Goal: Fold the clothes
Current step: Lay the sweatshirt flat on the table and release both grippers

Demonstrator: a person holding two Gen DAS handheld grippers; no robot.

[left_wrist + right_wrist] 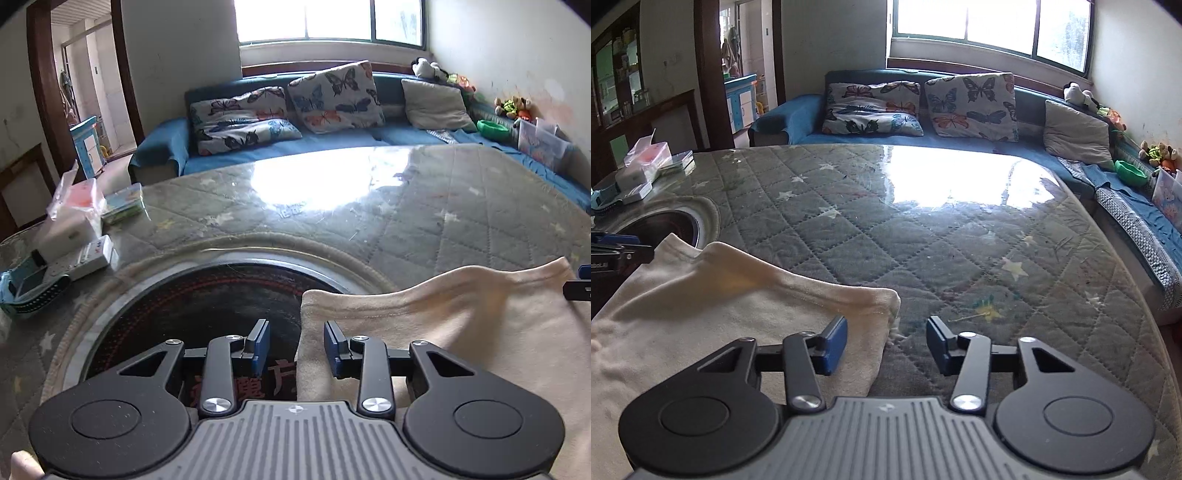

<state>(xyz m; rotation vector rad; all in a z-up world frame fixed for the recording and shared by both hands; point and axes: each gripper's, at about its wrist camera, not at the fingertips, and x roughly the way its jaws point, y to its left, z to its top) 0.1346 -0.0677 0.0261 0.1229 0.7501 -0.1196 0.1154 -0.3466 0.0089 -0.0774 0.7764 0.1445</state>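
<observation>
A cream garment [443, 332] lies flat on the quilted table [406, 206], its left part over a round dark inset [207, 295]. My left gripper [296, 345] is open at the garment's left edge, and that edge runs up between the blue pads without either pad pressing on it. My right gripper [887, 343] is open at the garment's [720, 306] right edge: its left pad is over the cloth, its right pad over the bare table [960, 240]. Each gripper shows at the other view's border: the right gripper [578, 284] and the left gripper [613, 251].
Boxes, a plastic bag [74, 199] and a small blue device [26, 291] crowd the table's left end. Beyond the table stands a blue sofa [332, 144] with butterfly cushions [332, 96]. Toys and a green bowl [491, 127] line its right side.
</observation>
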